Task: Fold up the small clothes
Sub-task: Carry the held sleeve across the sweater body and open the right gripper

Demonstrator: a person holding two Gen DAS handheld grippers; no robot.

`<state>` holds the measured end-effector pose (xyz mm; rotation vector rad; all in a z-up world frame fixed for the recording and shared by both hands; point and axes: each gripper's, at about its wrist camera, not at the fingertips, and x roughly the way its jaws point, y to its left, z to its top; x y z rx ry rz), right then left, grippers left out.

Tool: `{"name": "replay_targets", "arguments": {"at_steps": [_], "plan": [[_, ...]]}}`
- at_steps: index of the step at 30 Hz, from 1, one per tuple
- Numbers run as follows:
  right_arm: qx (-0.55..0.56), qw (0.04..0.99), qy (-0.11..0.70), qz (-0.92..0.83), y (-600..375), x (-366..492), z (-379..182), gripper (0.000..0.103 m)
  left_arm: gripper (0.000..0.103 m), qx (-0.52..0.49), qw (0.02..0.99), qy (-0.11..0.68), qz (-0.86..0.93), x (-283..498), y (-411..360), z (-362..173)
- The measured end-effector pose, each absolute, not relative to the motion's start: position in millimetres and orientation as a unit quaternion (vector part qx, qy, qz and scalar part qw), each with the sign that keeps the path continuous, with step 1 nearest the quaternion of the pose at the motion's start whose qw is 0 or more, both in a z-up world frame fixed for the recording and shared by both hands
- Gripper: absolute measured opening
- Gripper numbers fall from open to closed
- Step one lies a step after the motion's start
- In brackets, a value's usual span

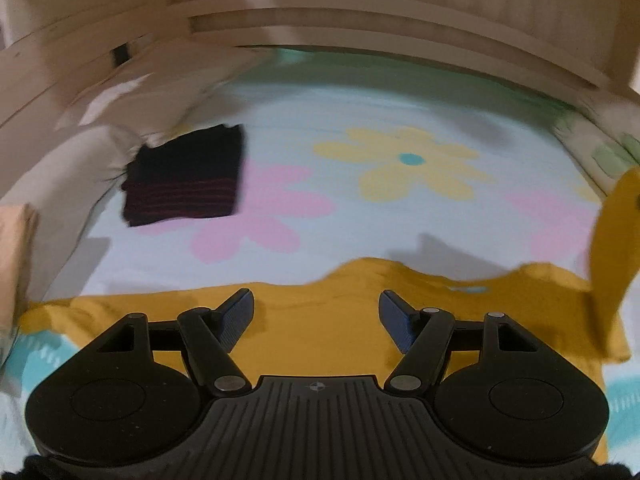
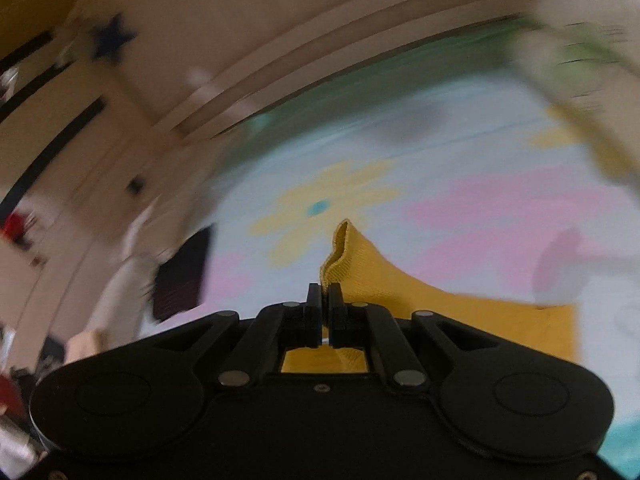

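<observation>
A mustard-yellow small garment (image 1: 320, 320) lies spread on the flowered bed sheet (image 1: 360, 112), under and ahead of my left gripper (image 1: 316, 308), which is open and empty just above it. The garment's right part (image 1: 612, 240) is lifted up at the right edge of the left wrist view. My right gripper (image 2: 325, 300) is shut on a corner of the yellow garment (image 2: 360, 272), which stands up past the fingertips while the rest trails down to the sheet. A folded dark garment with red stripes (image 1: 184, 176) lies at the far left; it also shows blurred in the right wrist view (image 2: 180, 276).
A pale wooden bed frame (image 1: 360, 28) curves around the far side of the bed. A white pillow or bedding (image 1: 60, 168) lies at the left edge, and a green-patterned pillow (image 1: 600, 140) at the far right. A beige folded item (image 1: 16, 248) sits at the left.
</observation>
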<state>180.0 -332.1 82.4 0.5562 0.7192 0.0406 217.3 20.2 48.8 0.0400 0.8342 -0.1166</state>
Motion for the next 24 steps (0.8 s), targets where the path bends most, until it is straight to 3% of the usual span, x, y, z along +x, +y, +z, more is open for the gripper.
{"name": "replay_targets", "arguments": {"at_steps": [9,18,22,24], "plan": [[0.248,0.871,0.411,0.105,-191.6,273.6,21.3,0.010,0.068,0.004,0.907,0.421,-0.019,234.3,61.9,38.3],[0.247,0.851,0.447,0.120,-148.0,277.8,-42.6,0.011,0.068,0.003,0.899,0.439,-0.009,242.0,72.6,21.2],[0.260,0.848,0.442,0.134,-150.4,276.3,-50.3,0.020,0.068,-0.019,0.893,0.449,-0.031,244.9,67.3,14.0],[0.269,0.852,0.429,0.130,-157.4,273.7,-47.3,0.031,0.068,-0.027,0.891,0.452,-0.044,245.7,61.4,10.4]]}}
